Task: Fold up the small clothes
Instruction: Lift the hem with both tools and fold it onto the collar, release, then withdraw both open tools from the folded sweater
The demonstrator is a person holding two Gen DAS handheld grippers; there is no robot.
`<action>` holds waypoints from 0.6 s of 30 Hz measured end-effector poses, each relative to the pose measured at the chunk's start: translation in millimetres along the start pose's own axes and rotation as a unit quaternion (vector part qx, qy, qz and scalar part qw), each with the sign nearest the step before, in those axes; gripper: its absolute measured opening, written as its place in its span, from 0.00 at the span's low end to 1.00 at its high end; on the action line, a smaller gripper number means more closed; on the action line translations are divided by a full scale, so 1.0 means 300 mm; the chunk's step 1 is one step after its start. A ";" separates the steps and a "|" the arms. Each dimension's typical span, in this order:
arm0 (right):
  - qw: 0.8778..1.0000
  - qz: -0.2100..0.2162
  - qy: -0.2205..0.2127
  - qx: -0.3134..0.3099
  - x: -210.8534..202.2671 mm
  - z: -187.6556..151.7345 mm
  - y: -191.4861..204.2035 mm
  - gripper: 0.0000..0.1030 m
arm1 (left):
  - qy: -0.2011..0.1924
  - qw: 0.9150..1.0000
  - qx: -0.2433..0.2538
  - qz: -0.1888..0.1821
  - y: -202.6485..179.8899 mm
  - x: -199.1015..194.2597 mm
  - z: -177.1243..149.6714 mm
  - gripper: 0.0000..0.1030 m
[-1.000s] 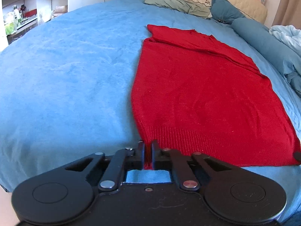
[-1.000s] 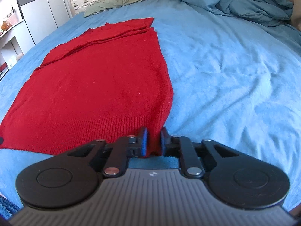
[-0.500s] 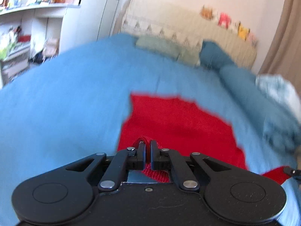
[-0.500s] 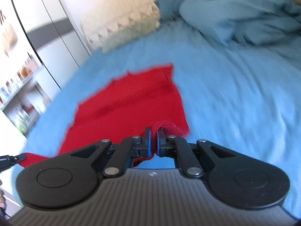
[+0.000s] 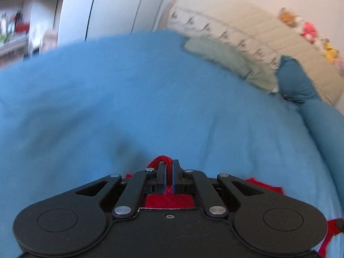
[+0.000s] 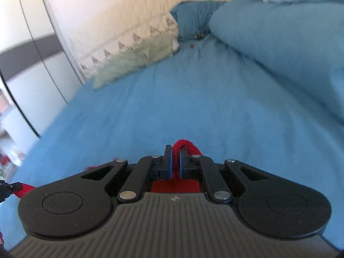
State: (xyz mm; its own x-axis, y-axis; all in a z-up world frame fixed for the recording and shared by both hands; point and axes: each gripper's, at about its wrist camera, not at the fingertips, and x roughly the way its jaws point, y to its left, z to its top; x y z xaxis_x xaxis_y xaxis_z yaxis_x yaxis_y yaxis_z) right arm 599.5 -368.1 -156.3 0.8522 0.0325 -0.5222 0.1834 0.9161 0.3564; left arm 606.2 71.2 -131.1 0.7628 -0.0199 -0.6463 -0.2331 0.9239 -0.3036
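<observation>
- The left hand-held gripper is pinching a bunched fold of the red knit garment, jaws nearly together, and pointing level toward the head of the bed.
- The right hand-held gripper is clamping another bunch of the garment between narrow jaws, aiming the same way.
- Red fabric is trailing beneath and beside both tools, above the blue bedspread.
- A pale green pillow is lying along the headboard edge.

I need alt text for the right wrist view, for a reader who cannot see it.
The right gripper has its jaws shut on a bunched edge of the red knitted garment, above a blue bedspread. Beyond lie a pale green pillow and a blue duvet.
</observation>
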 end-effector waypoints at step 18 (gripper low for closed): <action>0.989 0.031 0.080 -0.118 -0.182 -0.185 0.189 1.00 | 0.054 0.988 0.141 -0.024 -0.038 -0.293 -0.168 0.90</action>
State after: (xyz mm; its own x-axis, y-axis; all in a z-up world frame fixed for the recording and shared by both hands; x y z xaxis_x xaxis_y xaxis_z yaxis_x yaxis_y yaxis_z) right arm 536.2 -295.8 -150.5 0.7657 0.1369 -0.6285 -0.0024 0.9777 0.2100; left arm 511.4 43.0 -106.2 0.6966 -0.0922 -0.7116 -0.0095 0.9904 -0.1376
